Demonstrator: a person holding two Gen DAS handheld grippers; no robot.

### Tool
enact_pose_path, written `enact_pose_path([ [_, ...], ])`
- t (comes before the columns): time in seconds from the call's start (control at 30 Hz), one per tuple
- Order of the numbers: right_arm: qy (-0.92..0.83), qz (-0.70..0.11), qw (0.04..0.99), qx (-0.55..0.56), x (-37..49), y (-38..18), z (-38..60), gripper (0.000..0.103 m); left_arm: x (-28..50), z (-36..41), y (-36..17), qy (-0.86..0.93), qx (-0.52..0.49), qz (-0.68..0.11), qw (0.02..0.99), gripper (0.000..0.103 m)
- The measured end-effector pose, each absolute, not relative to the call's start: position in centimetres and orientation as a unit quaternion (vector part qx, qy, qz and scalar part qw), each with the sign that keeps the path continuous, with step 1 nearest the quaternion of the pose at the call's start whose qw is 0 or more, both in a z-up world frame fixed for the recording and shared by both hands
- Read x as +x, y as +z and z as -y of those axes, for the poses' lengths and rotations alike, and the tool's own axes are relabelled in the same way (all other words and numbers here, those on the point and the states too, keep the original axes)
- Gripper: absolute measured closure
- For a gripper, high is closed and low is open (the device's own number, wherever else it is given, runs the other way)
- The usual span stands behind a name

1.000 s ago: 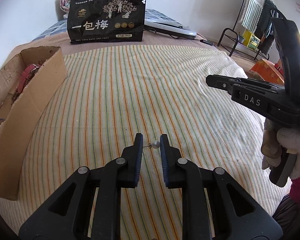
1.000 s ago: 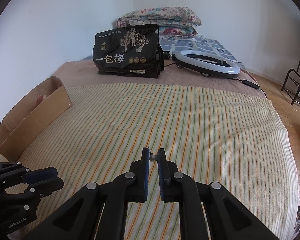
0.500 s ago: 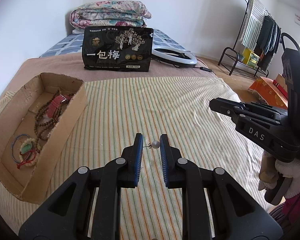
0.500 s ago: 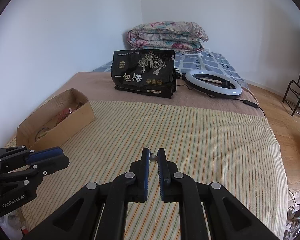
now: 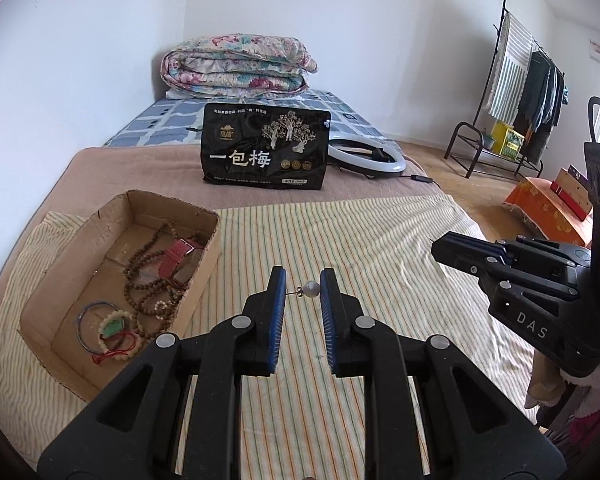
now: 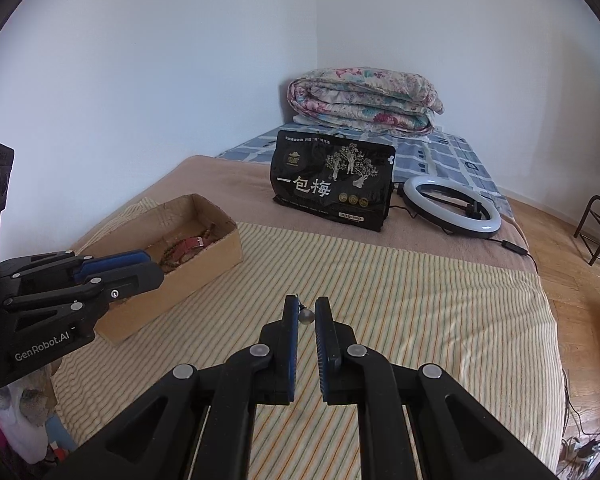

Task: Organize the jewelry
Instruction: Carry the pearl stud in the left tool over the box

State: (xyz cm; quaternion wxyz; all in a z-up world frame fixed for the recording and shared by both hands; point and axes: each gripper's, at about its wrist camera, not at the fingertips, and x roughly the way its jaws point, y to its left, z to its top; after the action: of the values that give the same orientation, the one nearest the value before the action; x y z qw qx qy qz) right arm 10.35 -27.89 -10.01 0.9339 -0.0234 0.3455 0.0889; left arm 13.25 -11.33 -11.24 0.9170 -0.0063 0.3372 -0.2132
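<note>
A pearl stud earring (image 5: 311, 289) was pinched between the jaws of the left gripper (image 5: 303, 292), its post set crosswise against one pad and the bead against the other, held in the air above the striped sheet (image 5: 380, 248). A second pearl earring (image 6: 306, 315) sat the same way in the nearly closed jaws of the right gripper (image 6: 306, 316), also clear of the bedding. To the left stood the open cardboard box (image 5: 72, 260), already holding wooden bead strands (image 5: 148, 280), a pink watch strap (image 5: 174, 258) and several bracelets (image 5: 114, 330) near its front corner. No loose jewelry could be seen on the sheet, which suggested the sorting was nearly done, with the two earrings apparently the last pieces to reach the box. Neither gripper was yet over it; the left one was the nearer. Behind, a black snack bag (image 5: 266, 146) stood upright on the brown blanket beside a ring light (image 5: 366, 158), with a folded floral quilt (image 5: 238, 66) against the wall.
</note>
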Motion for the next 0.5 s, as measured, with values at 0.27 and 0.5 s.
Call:
enact_pose_path([
  [0.27, 0.111, -0.333, 0.936, -0.034, 11.1, -8.2, 24.8, 0.097, 13.6, 8.0, -9.6, -0.186, -0.012, -0.328, 0.926, 0.087],
  [0.5, 0.131, -0.327, 0.935, -0.034, 12.4, -7.4, 22.1, 0.097, 14.6, 3.9, -8.6, -0.141, -0.019, -0.326, 0.935, 0.087],
])
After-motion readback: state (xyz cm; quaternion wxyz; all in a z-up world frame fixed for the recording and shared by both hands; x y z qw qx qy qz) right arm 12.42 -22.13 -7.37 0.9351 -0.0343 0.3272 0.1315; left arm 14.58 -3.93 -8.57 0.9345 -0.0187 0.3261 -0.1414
